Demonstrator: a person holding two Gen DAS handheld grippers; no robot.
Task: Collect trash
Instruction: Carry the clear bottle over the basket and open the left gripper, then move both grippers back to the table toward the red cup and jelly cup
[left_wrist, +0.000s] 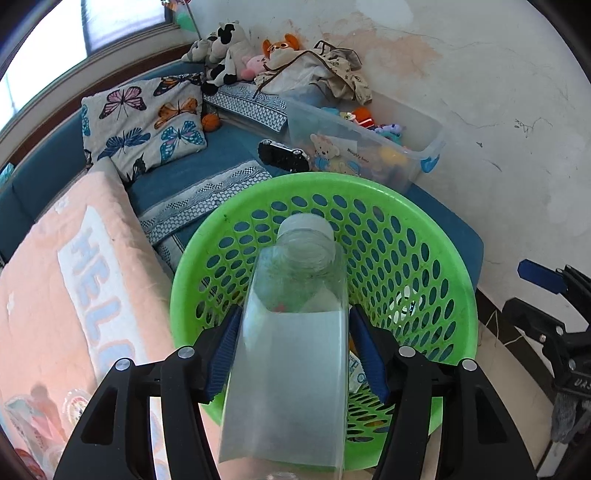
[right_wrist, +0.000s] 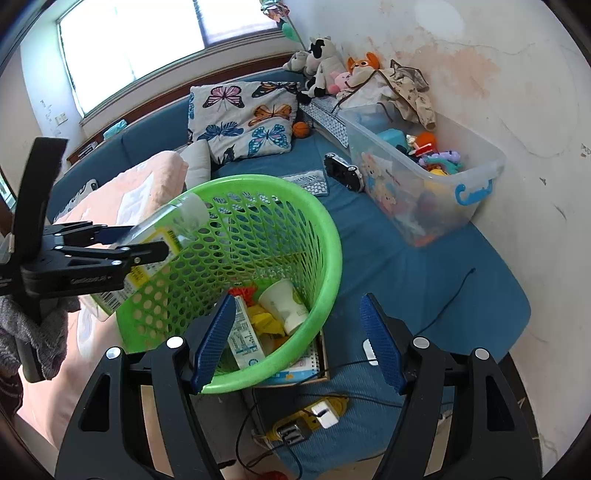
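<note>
A clear plastic bottle (left_wrist: 295, 350) with a pale cap points cap-first into a green perforated basket (left_wrist: 458, 280). My left gripper (left_wrist: 293, 332) is shut on the bottle, and both blue pads touch its sides. In the right wrist view the same bottle (right_wrist: 177, 221) shows a yellow label and tilts over the basket's rim (right_wrist: 332, 251), held by the left gripper (right_wrist: 147, 243). Inside the basket lie a paper cup (right_wrist: 284, 302), a carton (right_wrist: 245, 339) and a yellow wrapper (right_wrist: 266, 321). My right gripper (right_wrist: 297, 341) stands open at the basket's near rim and holds nothing.
The basket stands on a blue mattress (right_wrist: 424, 280) beside a pink blanket (left_wrist: 55, 277). A clear toy bin (right_wrist: 424, 192), a butterfly pillow (right_wrist: 243, 118) and a black toy car (right_wrist: 343, 171) lie behind. A notebook (right_wrist: 303, 369), a power strip (right_wrist: 306, 421) and cables are close by.
</note>
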